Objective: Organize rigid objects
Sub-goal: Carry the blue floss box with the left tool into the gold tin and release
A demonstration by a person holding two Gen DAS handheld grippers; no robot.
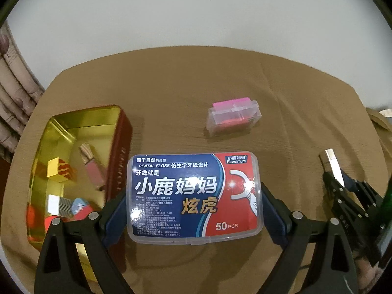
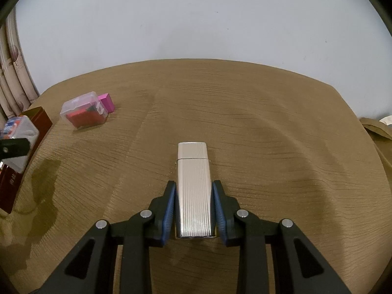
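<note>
My left gripper (image 1: pixel 193 205) is shut on a clear dental floss box (image 1: pixel 194 196) with a blue and red label, held just right of the open gold-lined red tin (image 1: pixel 80 122). The tin holds a pink lighter (image 1: pixel 91 169), a gold block (image 1: pixel 60 170) and other small items. My right gripper (image 2: pixel 194 193) is shut on a ribbed silver lighter (image 2: pixel 193 186) above the cloth; it also shows in the left wrist view (image 1: pixel 332 165). A small clear case (image 1: pixel 232 118) with red contents lies farther back, with a pink block (image 1: pixel 231 104) behind it.
A tan cloth (image 2: pixel 269 127) covers the table up to a white wall. Curtains (image 2: pixel 14 78) hang at the far left. The tin (image 2: pixel 14 171) sits at the left edge of the right wrist view, with the clear case (image 2: pixel 84 111) beyond it.
</note>
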